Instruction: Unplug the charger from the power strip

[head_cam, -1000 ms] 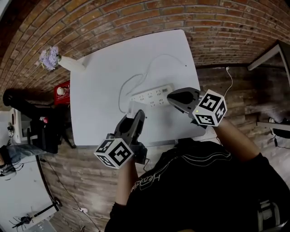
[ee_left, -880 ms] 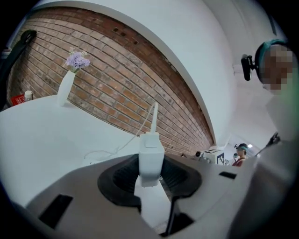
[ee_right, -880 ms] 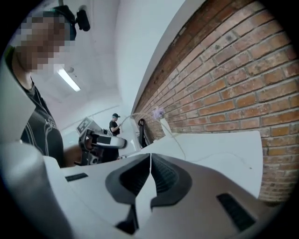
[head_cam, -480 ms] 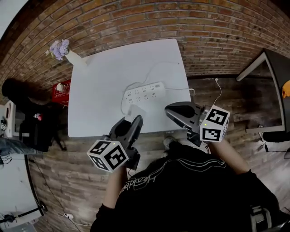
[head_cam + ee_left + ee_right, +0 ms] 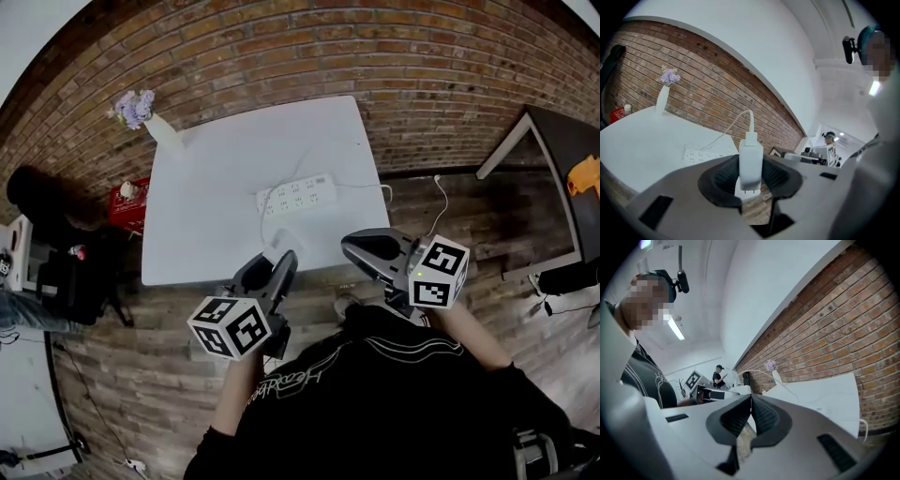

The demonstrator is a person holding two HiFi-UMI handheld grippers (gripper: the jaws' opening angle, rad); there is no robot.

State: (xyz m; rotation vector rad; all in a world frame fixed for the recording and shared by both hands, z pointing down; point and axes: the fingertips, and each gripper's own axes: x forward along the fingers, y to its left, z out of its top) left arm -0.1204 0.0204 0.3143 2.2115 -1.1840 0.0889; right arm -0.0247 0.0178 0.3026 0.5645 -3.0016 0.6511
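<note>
White charger [image 5: 751,154], unplugged, gripped in the left tongs [image 5: 751,180] at lower centre, apart from the power strip [image 5: 296,194] on the tabletop [image 5: 206,225].
Right tongs [image 5: 751,416] clenched, empty. The charger's trailing cable [image 5: 726,132] could likely snag, dragging the strip or tugging the charger loose; its far end cannot be made out.

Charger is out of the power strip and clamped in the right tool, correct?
No: the charger is out of the power strip, but the left tool clamps it, as the left gripper view shows. The right tool is shut on nothing.
</note>
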